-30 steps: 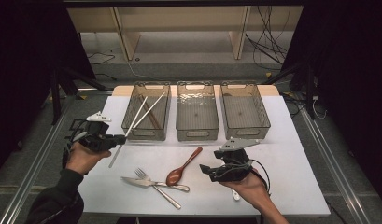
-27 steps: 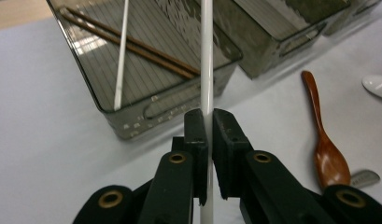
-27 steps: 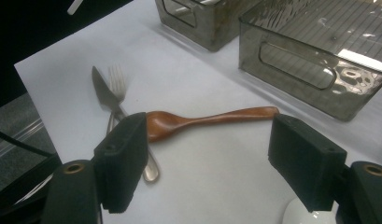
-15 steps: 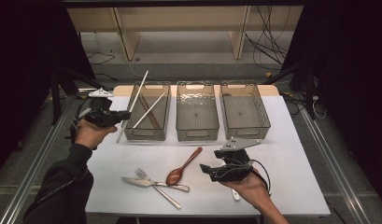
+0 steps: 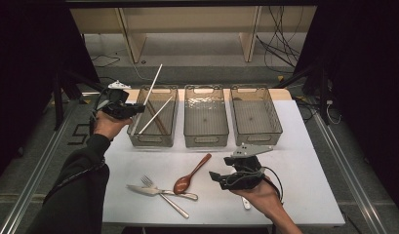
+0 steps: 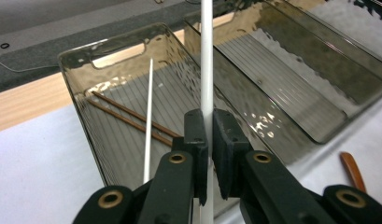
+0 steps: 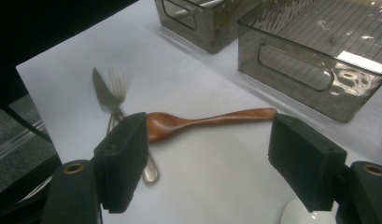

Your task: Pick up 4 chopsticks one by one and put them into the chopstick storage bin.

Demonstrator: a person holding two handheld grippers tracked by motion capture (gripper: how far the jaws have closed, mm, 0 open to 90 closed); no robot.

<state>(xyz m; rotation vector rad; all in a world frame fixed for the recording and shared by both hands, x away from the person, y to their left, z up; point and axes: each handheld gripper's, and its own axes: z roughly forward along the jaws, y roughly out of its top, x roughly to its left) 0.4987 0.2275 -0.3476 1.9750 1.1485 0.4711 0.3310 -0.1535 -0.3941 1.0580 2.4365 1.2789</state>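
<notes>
Left gripper [image 6: 206, 154] is pinching a white chopstick [image 6: 207, 56] tight btw its jaws, holding it over the leftmost bin [image 5: 153, 141], w/ another white stick and two brown ones lying inside. Right gripper [image 7: 207, 158] is sitting w/ jaws spread wide above the wooden spoon [image 7: 202, 122], nothing in them. White table [image 5: 304, 195] is carrying three smoky bins, fork [image 5: 160, 191] and knife [image 5: 143, 189]; dark room behind, cables trailing on the grey floor [image 5: 211, 53].

White chopstick [image 6: 207, 56]; brown spoon [image 7: 202, 122]; smoky grey ribbed bins [image 5: 206, 131].
</notes>
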